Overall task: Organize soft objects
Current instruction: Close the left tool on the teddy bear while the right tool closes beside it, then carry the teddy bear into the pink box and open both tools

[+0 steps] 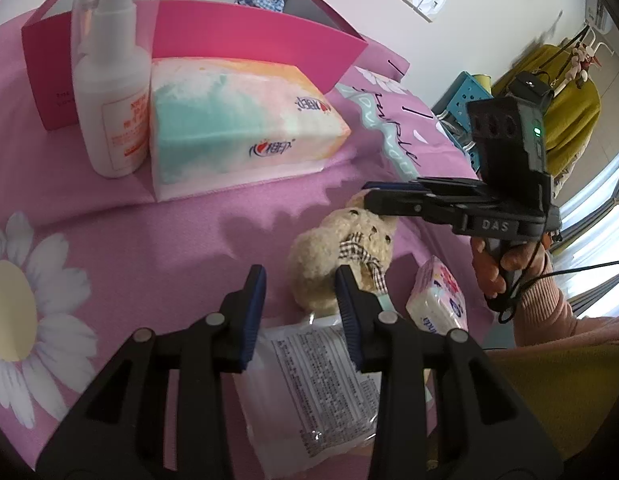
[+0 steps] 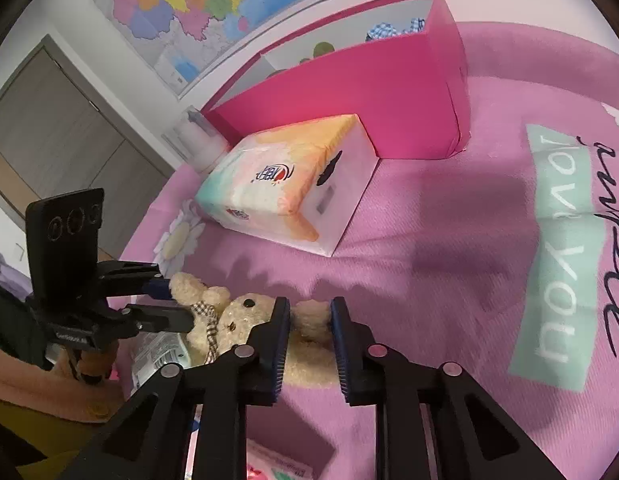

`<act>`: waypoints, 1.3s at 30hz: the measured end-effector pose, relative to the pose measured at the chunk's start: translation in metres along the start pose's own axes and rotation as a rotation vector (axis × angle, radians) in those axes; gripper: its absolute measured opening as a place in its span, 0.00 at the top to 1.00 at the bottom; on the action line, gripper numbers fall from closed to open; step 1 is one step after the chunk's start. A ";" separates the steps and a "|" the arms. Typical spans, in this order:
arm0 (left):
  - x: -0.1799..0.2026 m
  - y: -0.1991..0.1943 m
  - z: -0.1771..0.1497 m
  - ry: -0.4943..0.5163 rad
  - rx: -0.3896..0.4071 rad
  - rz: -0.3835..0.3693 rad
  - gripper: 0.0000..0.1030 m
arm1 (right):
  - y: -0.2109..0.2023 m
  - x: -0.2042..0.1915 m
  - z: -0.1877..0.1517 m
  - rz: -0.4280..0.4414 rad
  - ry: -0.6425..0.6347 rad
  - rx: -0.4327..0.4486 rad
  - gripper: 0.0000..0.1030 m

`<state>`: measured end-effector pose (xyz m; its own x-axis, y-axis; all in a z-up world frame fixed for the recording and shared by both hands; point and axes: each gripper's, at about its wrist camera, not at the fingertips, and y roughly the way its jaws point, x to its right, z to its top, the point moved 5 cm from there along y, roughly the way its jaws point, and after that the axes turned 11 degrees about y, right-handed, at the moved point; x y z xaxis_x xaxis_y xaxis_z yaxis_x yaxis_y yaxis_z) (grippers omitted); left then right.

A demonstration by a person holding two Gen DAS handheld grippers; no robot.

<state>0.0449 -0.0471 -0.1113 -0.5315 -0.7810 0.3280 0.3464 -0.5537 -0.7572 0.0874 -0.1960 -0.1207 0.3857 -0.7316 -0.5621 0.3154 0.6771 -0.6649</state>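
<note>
While the teddy bear (image 1: 341, 256) lies on the pink bedspread (image 1: 181, 232), both grippers reach toward it. The left gripper (image 1: 301, 308) has its fingers spread apart with nothing between them, one fingertip just beside the bear's body. The right gripper (image 2: 309, 344) is also open, its fingers on either side of one end of the bear. A large tissue pack (image 1: 237, 120) and a white pump bottle (image 1: 109, 88) stand in front of a pink box (image 1: 253, 40). Beside the bear lie a small tissue packet (image 1: 437, 296) and a clear plastic pouch (image 1: 309, 380).
</note>
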 end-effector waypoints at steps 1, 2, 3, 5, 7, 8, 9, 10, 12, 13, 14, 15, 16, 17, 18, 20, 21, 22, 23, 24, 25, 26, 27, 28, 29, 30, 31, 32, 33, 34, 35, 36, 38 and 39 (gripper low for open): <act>-0.001 0.001 0.001 0.000 -0.001 0.001 0.63 | -0.003 -0.001 -0.001 -0.004 -0.004 0.006 0.82; -0.001 0.002 0.002 0.002 -0.001 0.005 0.63 | -0.008 0.001 -0.002 -0.002 -0.004 0.010 0.82; 0.000 0.002 0.003 0.003 -0.001 0.007 0.65 | -0.011 0.000 -0.002 0.009 0.001 0.015 0.82; -0.001 0.002 0.004 0.003 0.000 0.010 0.65 | -0.017 0.001 -0.002 0.027 0.017 0.022 0.82; -0.003 0.002 0.004 -0.005 0.001 0.013 0.65 | -0.020 0.006 -0.001 0.033 0.037 0.022 0.78; -0.004 0.002 0.004 -0.007 0.002 0.014 0.65 | -0.020 0.012 -0.002 0.031 0.061 0.018 0.74; -0.005 0.002 0.003 -0.009 0.002 0.014 0.65 | -0.019 0.016 -0.002 0.035 0.084 0.011 0.64; -0.005 0.002 0.003 -0.010 0.002 0.013 0.65 | -0.018 0.019 -0.003 0.039 0.100 0.004 0.61; -0.005 0.002 0.003 -0.006 0.002 0.014 0.65 | -0.016 0.020 -0.006 0.050 0.107 -0.001 0.60; -0.005 0.003 0.003 -0.005 0.002 0.016 0.65 | -0.015 0.020 -0.007 0.053 0.101 0.001 0.60; -0.005 0.004 0.004 -0.006 0.002 0.017 0.65 | -0.014 0.018 -0.007 0.060 0.101 0.003 0.60; -0.006 0.003 0.003 -0.007 0.002 0.018 0.65 | -0.014 0.017 -0.006 0.069 0.103 0.002 0.61; -0.006 0.003 0.003 -0.009 0.003 0.018 0.65 | -0.012 0.015 -0.005 0.076 0.102 0.001 0.62; -0.007 0.003 0.003 -0.012 0.003 0.015 0.66 | -0.011 0.014 -0.005 0.081 0.096 0.000 0.64; -0.007 0.003 0.003 -0.014 0.004 0.008 0.68 | -0.010 0.012 -0.004 0.082 0.091 0.005 0.75; -0.006 0.002 0.004 -0.015 0.004 -0.008 0.73 | -0.011 0.009 -0.004 0.057 0.066 0.016 0.82; -0.005 0.002 0.004 -0.015 0.005 -0.008 0.75 | -0.012 0.007 -0.004 0.053 0.062 0.021 0.83; -0.003 0.001 0.005 -0.013 0.006 -0.006 0.75 | -0.014 0.005 -0.004 0.051 0.056 0.027 0.84; -0.002 0.000 0.006 -0.013 0.010 -0.004 0.75 | -0.016 0.002 -0.003 0.045 0.048 0.035 0.85; -0.002 0.000 0.008 -0.015 0.012 -0.001 0.76 | -0.018 0.000 -0.003 0.042 0.042 0.042 0.85; 0.000 0.000 0.011 -0.006 0.013 0.007 0.77 | -0.019 -0.002 -0.002 0.043 0.039 0.051 0.85; 0.001 0.000 0.013 0.002 0.016 0.015 0.77 | -0.022 -0.005 -0.001 0.042 0.035 0.061 0.86; 0.003 0.000 0.016 0.011 0.020 0.018 0.77 | -0.025 -0.008 0.000 0.033 0.027 0.072 0.86; 0.004 0.000 0.018 0.014 0.022 0.016 0.77 | -0.028 -0.010 0.001 0.024 0.020 0.081 0.86; 0.005 0.000 0.019 0.014 0.025 0.018 0.78 | -0.031 -0.013 0.003 0.017 0.013 0.091 0.86; 0.005 -0.002 0.022 0.015 0.032 0.022 0.78 | -0.035 -0.017 0.005 0.014 0.004 0.105 0.86; 0.005 -0.004 0.024 0.016 0.040 0.022 0.78 | -0.038 -0.018 0.007 0.013 0.000 0.113 0.86; 0.005 -0.008 0.028 0.016 0.056 0.019 0.78 | -0.043 -0.022 0.009 0.012 -0.009 0.125 0.86; 0.005 -0.013 0.032 0.017 0.072 0.019 0.78 | -0.046 -0.025 0.011 0.008 -0.017 0.135 0.86; 0.006 -0.017 0.036 0.021 0.083 0.021 0.78 | -0.050 -0.029 0.015 0.004 -0.026 0.150 0.86; 0.006 -0.021 0.040 0.024 0.095 0.024 0.78 | -0.054 -0.032 0.017 0.003 -0.033 0.160 0.86; 0.006 -0.027 0.046 0.032 0.112 0.031 0.78 | -0.057 -0.034 0.020 0.005 -0.038 0.170 0.86; 0.007 -0.035 0.056 0.050 0.134 0.048 0.78 | -0.064 -0.039 0.028 0.007 -0.052 0.190 0.86; 0.007 -0.041 0.063 0.061 0.150 0.060 0.78 | -0.068 -0.042 0.032 0.006 -0.061 0.205 0.86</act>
<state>0.0759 -0.0480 -0.0424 -0.5509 -0.7975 0.2458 0.4879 -0.5467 -0.6805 0.0780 -0.2086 -0.0361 0.4379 -0.7258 -0.5304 0.4804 0.6877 -0.5444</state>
